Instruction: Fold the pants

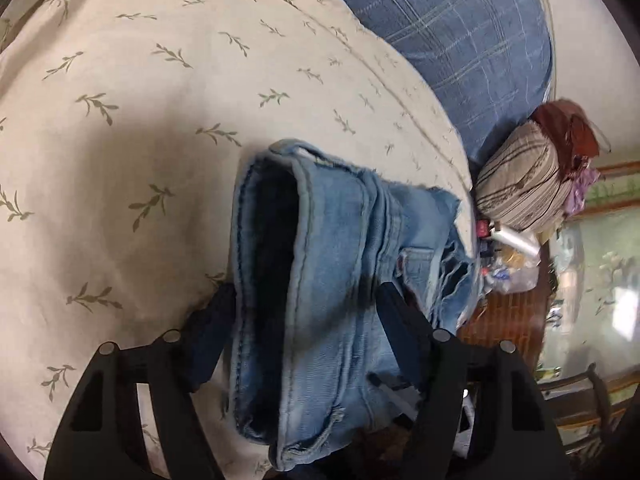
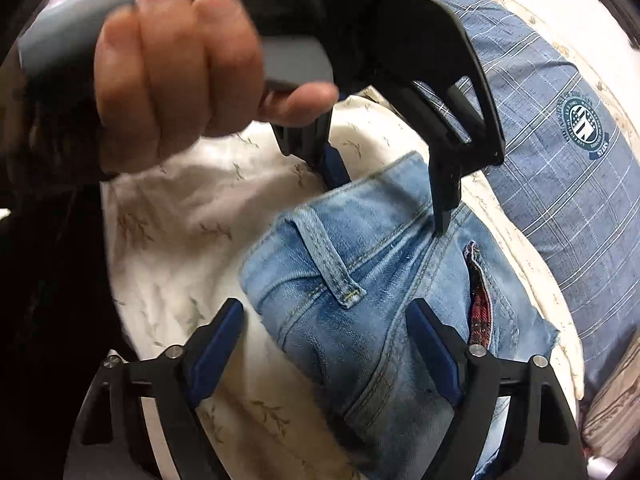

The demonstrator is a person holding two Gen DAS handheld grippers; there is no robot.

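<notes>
Light blue jeans [image 1: 332,280] lie folded in a thick bundle on a cream leaf-print bedspread [image 1: 132,128]. My left gripper [image 1: 304,308] is open, its fingers on either side of the bundle's folded edge. In the right wrist view the jeans [image 2: 360,292] show a belt loop and a pocket with red plaid lining. My right gripper [image 2: 328,340] is open, with its blue pads straddling the waistband end. The left gripper [image 2: 384,196] shows there from the far side, held by a hand, its fingers on either side of the jeans' far edge.
A blue plaid pillow [image 1: 452,36] lies at the bed's far side; it also shows in the right wrist view [image 2: 560,152]. A striped bundle [image 1: 520,188] with red cloth, bottles and clutter [image 1: 512,252] sit beyond the bed edge. A wooden chair [image 1: 580,400] stands at the right.
</notes>
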